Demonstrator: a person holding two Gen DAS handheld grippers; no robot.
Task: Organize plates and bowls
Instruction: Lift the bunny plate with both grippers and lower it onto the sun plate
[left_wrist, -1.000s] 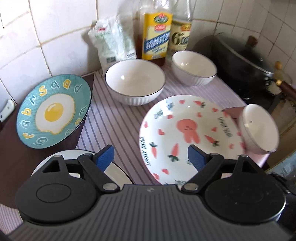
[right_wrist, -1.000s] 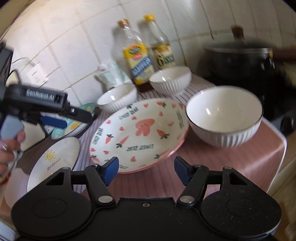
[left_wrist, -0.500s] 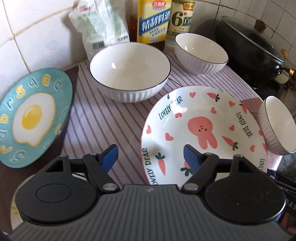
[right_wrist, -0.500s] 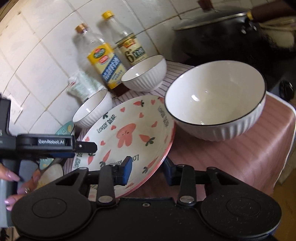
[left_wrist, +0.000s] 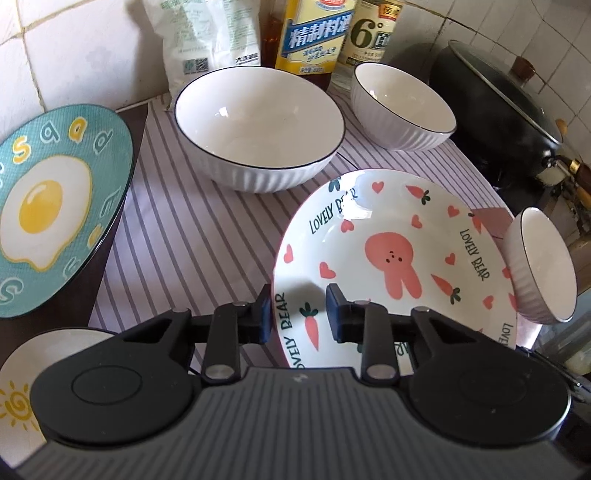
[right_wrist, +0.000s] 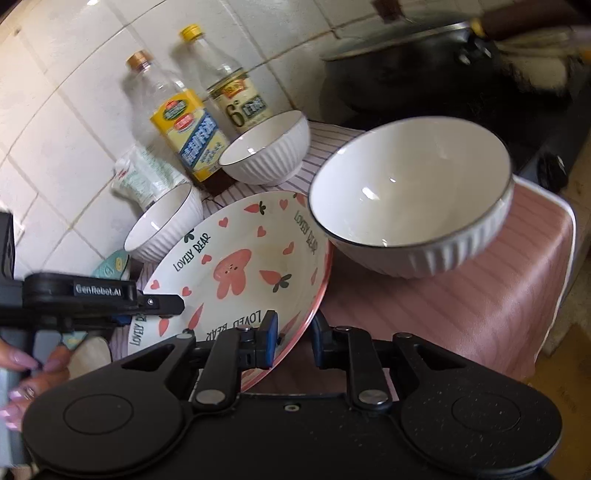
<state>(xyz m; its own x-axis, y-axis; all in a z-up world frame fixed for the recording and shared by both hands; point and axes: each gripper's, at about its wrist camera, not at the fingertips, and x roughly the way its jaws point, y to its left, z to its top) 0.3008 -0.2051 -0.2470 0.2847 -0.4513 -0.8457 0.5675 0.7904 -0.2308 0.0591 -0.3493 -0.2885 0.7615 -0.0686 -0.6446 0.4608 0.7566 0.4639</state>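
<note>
The white rabbit plate (left_wrist: 391, 258) with carrots and hearts lies on a striped cloth (left_wrist: 184, 240). My left gripper (left_wrist: 299, 314) straddles its near-left rim, one pad outside, one on the inner face. The jaws are closing and pinch the rim. My right gripper (right_wrist: 293, 338) is closing on the opposite rim of the rabbit plate (right_wrist: 236, 273), one pad inside and one beneath the pink edge. Three white ribbed bowls stand around the plate: a large bowl (left_wrist: 258, 129), a smaller bowl (left_wrist: 402, 107) and a third bowl (left_wrist: 539, 266) at the right.
A teal fried-egg plate (left_wrist: 48, 206) and a white sun plate (left_wrist: 14, 387) lie to the left. Two bottles (left_wrist: 314, 33) and a bag (left_wrist: 207, 37) stand against the tiled wall. A black lidded wok (left_wrist: 498, 110) sits at the right. A hand (right_wrist: 22, 365) holds the left tool.
Both grippers came down onto the rabbit plate from opposite sides. Their jaws narrowed from wide open to a pinch around its rim.
</note>
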